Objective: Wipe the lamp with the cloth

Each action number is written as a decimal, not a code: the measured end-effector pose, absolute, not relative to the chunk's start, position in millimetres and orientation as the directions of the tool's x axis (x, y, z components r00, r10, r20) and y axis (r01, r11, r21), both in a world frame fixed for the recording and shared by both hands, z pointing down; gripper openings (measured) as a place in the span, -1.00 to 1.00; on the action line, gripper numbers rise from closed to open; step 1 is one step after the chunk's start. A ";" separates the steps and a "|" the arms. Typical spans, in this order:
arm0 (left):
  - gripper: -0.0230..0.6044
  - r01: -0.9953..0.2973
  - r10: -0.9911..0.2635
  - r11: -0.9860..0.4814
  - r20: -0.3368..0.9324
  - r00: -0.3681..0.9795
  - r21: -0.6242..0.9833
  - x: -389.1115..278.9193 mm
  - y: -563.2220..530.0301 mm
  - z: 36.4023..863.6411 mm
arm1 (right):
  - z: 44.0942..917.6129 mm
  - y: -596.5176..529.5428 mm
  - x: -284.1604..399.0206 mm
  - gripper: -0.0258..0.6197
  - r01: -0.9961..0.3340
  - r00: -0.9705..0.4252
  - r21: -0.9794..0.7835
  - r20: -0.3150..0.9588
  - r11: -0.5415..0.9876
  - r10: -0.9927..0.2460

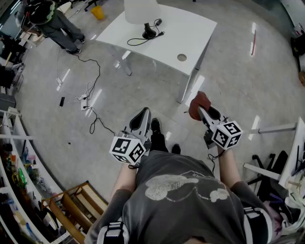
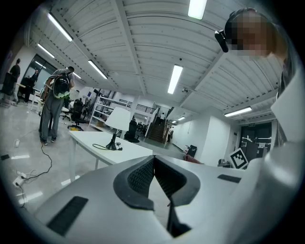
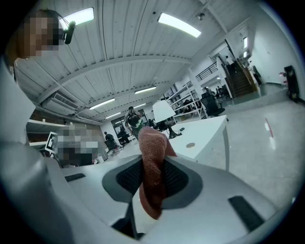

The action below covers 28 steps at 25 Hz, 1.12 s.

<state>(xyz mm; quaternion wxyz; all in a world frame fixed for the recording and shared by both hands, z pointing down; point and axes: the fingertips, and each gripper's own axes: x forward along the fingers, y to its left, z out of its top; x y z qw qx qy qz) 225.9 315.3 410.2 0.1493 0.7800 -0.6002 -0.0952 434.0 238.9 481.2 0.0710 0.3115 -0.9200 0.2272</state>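
Your left tongs [image 1: 142, 119] are pressed together with nothing between them, over the floor. Ahead, well apart from both tongs, the lamp [image 1: 141, 10] stands on the white table [image 1: 190, 38], its black cord [image 1: 136, 42] looped beside the base. Your right tongs [image 1: 204, 113] pinch the reddish-brown cloth [image 1: 197, 104], which sticks out past the tips. Both cubes carry black-and-white square markers.

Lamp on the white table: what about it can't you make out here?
Head view: the top of the lamp is cut off by the upper edge.
Left gripper view: too small and far to show its surface.
Right gripper view: equally small, just past the cloth.
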 end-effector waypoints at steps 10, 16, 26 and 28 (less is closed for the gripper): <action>-0.90 -0.872 -0.941 -0.301 0.031 0.338 0.386 205.3 244.9 417.5 | 486.4 188.4 424.8 -0.62 -0.673 -0.739 -0.352 0.324 0.650 -0.590; -0.90 -0.865 -0.926 -0.350 0.008 0.378 0.359 168.0 189.5 401.8 | 479.9 140.4 382.7 -0.62 -0.680 -0.733 -0.343 0.338 0.648 -0.590; -0.90 -0.859 -0.921 -0.369 -0.019 0.388 0.356 94.9 127.3 389.6 | 456.6 64.0 306.5 -0.62 -0.696 -0.718 -0.315 0.308 0.645 -0.624; -0.90 -0.864 -0.927 -0.359 -0.024 0.375 0.354 79.4 115.1 385.8 | 454.1 50.3 297.6 -0.62 -0.710 -0.704 -0.306 0.312 0.634 -0.638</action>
